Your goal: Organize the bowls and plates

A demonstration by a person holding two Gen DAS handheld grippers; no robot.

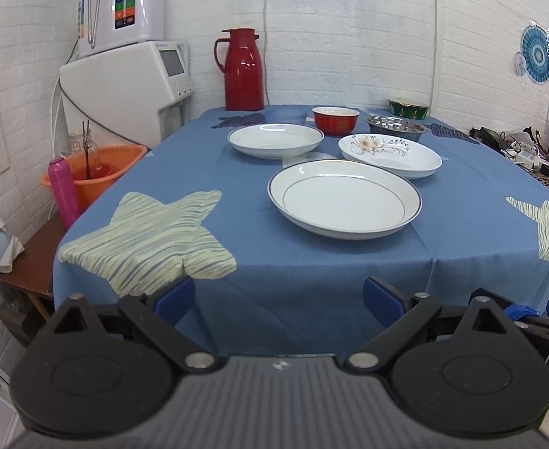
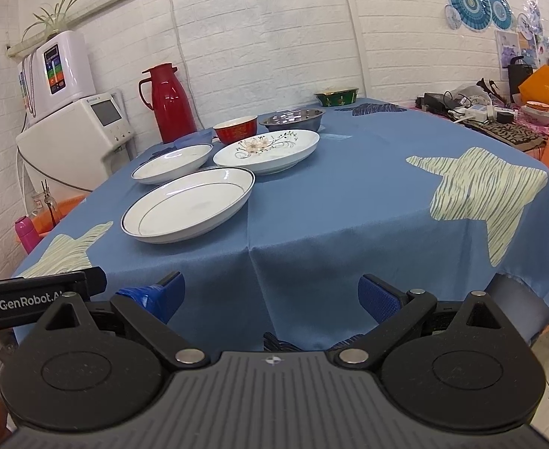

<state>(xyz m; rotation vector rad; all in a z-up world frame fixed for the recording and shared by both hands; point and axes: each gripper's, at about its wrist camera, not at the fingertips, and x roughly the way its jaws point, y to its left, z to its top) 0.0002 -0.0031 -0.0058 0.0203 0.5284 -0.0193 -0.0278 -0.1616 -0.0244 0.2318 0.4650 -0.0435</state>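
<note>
Hovering wide apart before the blue-rimmed white ceramic plate (image 1: pixel 344 198), left gripper (image 1: pixel 278 299) and right gripper (image 2: pixel 270 295) are holding nothing; a rim pinch looks safest.

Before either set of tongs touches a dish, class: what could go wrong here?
1. The floral plate appears to overlap the rim of the nearest plate; lifting either could jolt the other.
2. The tablecloth hangs loose over the table edge, so open tongs coming in low might snag it and drag dishes.
3. The glazed plates may slip from a rim pinch.
</note>
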